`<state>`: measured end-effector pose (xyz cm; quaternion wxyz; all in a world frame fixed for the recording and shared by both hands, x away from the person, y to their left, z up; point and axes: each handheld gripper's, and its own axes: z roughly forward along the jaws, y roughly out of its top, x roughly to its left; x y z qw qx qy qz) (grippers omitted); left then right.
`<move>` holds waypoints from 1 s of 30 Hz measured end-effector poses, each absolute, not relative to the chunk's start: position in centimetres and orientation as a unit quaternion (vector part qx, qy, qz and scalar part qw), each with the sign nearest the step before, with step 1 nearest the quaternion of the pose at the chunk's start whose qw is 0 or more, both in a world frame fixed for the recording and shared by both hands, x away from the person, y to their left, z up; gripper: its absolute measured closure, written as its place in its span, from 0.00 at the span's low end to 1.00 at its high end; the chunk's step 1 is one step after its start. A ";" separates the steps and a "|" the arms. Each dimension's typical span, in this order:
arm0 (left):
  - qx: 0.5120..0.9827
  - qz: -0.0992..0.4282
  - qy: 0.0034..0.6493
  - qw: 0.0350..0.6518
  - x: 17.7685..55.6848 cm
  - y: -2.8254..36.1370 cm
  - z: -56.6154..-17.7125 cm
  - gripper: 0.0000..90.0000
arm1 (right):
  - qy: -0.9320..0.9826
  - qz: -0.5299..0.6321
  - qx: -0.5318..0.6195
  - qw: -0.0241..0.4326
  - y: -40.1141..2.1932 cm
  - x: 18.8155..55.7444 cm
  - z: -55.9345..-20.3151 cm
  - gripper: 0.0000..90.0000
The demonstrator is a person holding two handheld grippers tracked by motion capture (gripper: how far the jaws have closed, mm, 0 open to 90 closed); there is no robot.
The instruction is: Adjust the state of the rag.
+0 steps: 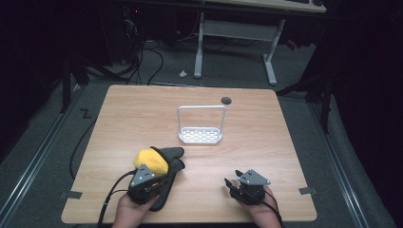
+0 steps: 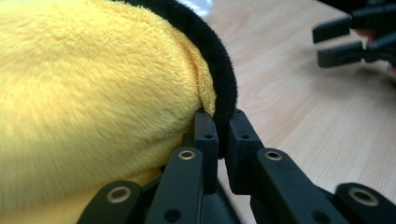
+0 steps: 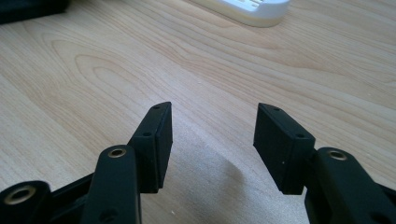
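A plush slipper (image 1: 153, 160), yellow with black fleece trim, lies at the front left of the wooden table (image 1: 142, 118). My left gripper (image 1: 154, 173) sits at its near end, held by a hand. In the left gripper view the yellow pile (image 2: 93, 93) fills the left side, and my left gripper (image 2: 222, 123) is shut on the slipper's black rim (image 2: 220, 70), pinched between both pads. My right gripper (image 1: 233, 178) rests low at the front right, jaws open. In the right gripper view my right gripper (image 3: 212, 126) has only bare wood between its fingers.
A white rack (image 1: 200, 137) with a tall wire frame stands mid-table; its base (image 3: 252, 9) shows ahead of the right jaws. A black round grommet (image 1: 226, 100) is near the far edge. The other gripper (image 2: 345, 42) appears far right in the left gripper view.
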<state>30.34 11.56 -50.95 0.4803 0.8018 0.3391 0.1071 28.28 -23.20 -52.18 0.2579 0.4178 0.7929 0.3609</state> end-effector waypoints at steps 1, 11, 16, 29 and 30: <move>0.805 0.103 0.334 0.480 30.4 10.8 -51.1 0.94 | 0.793 0.361 0.418 0.258 -23.2 28.3 -52.2 0.53; 0.803 0.071 0.313 0.502 31.6 6.3 -50.7 0.94 | 0.803 0.373 0.400 0.235 -21.2 27.9 -52.0 0.56; 0.791 0.076 0.321 0.515 31.3 8.3 -49.7 0.93 | 0.822 0.376 0.367 0.218 -18.3 27.7 -52.0 0.56; 0.766 0.073 0.361 0.528 30.4 14.7 -50.0 0.93 | 0.865 0.369 0.302 0.156 -8.1 29.2 -52.9 0.55; 0.763 0.072 0.362 0.530 30.3 14.9 -50.0 0.93 | 0.866 0.367 0.304 0.151 -7.7 29.3 -53.1 0.59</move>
